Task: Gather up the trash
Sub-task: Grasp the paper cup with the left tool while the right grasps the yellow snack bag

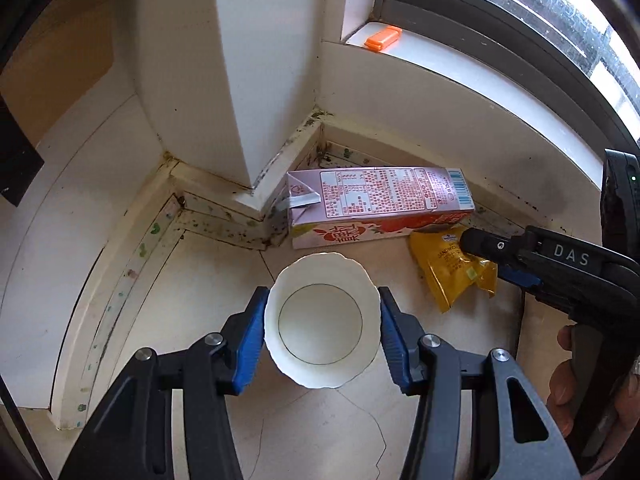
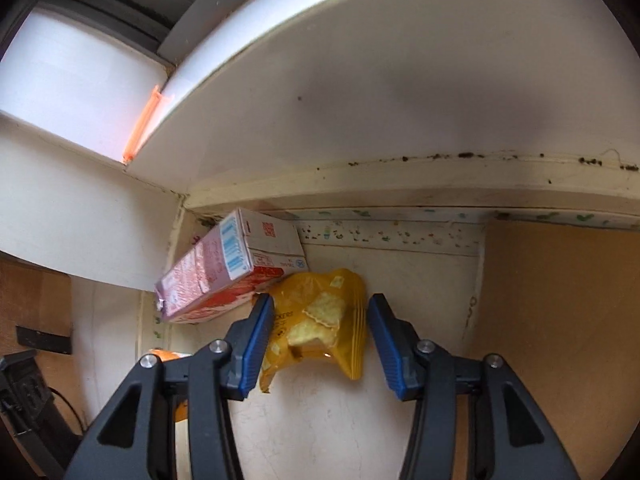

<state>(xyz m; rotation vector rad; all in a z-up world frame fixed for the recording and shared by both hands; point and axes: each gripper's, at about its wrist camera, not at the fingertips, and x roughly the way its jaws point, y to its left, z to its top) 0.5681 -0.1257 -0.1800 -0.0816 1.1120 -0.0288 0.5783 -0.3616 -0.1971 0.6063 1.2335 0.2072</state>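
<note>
A white paper cup (image 1: 320, 320) stands mouth-up on the floor, and my left gripper (image 1: 323, 298) is shut on it, blue pads pressing its rim from both sides. Behind it a pink milk carton (image 1: 380, 200) lies on its side against the skirting. A crumpled yellow cracker wrapper (image 1: 448, 276) lies to the right of the cup. In the right wrist view that wrapper (image 2: 316, 320) sits between the pads of my right gripper (image 2: 320, 304), which is open: the left pad touches it and the right pad stands clear. The carton (image 2: 224, 272) lies just left of it.
A white pillar corner (image 1: 248, 80) and dirty skirting close off the back. An orange clip (image 1: 382, 38) rests on the window sill. A brown board (image 2: 560, 320) covers the floor to the right. A person's hand (image 1: 564, 380) holds the right gripper (image 1: 486, 264).
</note>
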